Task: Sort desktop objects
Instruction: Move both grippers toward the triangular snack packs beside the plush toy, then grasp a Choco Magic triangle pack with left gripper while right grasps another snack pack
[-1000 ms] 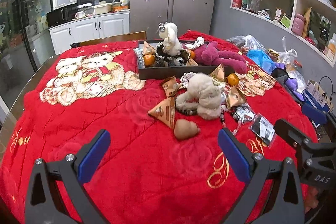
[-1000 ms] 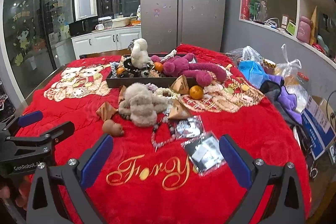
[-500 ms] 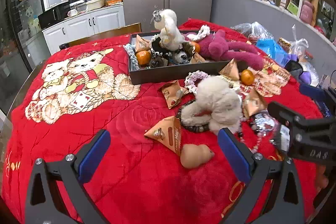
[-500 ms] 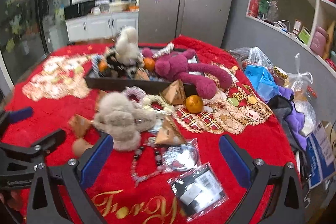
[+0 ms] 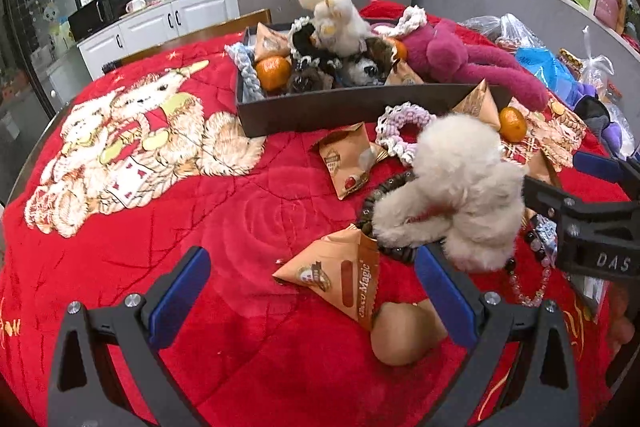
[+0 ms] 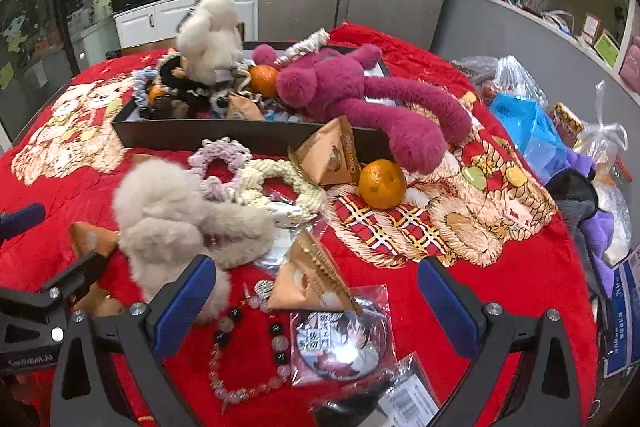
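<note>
Red plush blanket (image 5: 248,227) under everything, quilted, soft, so items sink a bit. You're at the approach step of sorting: both grippers hover low over the loose pile, neither holding anything. Your left gripper (image 5: 310,291) is spread wide, blue pads empty; the triangular snack packet (image 5: 340,279) sits right between its fingers, crinkly orange foil, pointed corners. Just right of it, partly behind the right finger, lies a smooth tan rounded lump (image 5: 404,335); can't tell what it is, the view is cropped there. Ahead and right: the fluffy cream plush (image 5: 456,195), draped over a dark bead bracelet (image 5: 384,195).

Your right gripper (image 6: 316,303) is also released and empty. Between its fingers: another foil packet (image 6: 308,279), a glossy round badge in plastic (image 6: 340,343), and a pale bead string (image 6: 240,367). Ahead sits a mandarin (image 6: 382,183), firm and round, and the dark tray (image 6: 240,139) further on, already loaded with plush and fruit, a magenta plush (image 6: 360,95) hanging over its wall.

Likely next: lower the left, close on the packet's middle, light squeeze since the foil will crush, then carry it forward to the tray.
</note>
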`<state>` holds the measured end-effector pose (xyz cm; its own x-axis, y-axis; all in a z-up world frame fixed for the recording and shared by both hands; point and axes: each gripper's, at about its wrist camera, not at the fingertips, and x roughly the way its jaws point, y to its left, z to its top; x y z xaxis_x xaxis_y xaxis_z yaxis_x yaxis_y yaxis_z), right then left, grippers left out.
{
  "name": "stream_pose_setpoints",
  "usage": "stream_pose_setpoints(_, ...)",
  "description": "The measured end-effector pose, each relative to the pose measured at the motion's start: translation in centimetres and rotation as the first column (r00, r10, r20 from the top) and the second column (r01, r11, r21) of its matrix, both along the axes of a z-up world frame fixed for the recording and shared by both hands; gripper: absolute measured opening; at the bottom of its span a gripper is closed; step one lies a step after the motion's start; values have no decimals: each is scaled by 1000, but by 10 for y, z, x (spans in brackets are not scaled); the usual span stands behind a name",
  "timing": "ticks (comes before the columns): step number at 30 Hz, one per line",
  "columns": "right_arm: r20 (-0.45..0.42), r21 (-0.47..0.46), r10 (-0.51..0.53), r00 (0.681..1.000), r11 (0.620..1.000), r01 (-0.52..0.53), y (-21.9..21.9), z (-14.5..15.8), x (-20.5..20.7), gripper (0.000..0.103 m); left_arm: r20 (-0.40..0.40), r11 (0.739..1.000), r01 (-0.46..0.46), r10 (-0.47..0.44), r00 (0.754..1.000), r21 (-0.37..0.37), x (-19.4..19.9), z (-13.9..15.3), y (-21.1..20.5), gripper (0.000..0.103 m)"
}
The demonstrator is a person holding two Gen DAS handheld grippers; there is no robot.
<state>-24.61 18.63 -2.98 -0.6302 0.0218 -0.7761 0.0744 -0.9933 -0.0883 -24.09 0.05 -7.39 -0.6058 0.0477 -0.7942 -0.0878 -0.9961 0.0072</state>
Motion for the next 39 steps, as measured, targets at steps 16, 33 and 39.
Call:
stream_pose_setpoints(16,69,-11,-63,996,998,64,14,-37,-21,103,64,999,-9,6,998,41,-12,-23,-6,103)
stream_pose_setpoints(33,56,-162,-66,996,984,75,20,-30,-6,45,-22,999,42,-41,999,29,2,-13,4,48)
stream_pose_setpoints(39,43,-193,-50,998,980,57,24,-26,-4,43,-26,998,35,-34,999,44,5,-10,0,47)
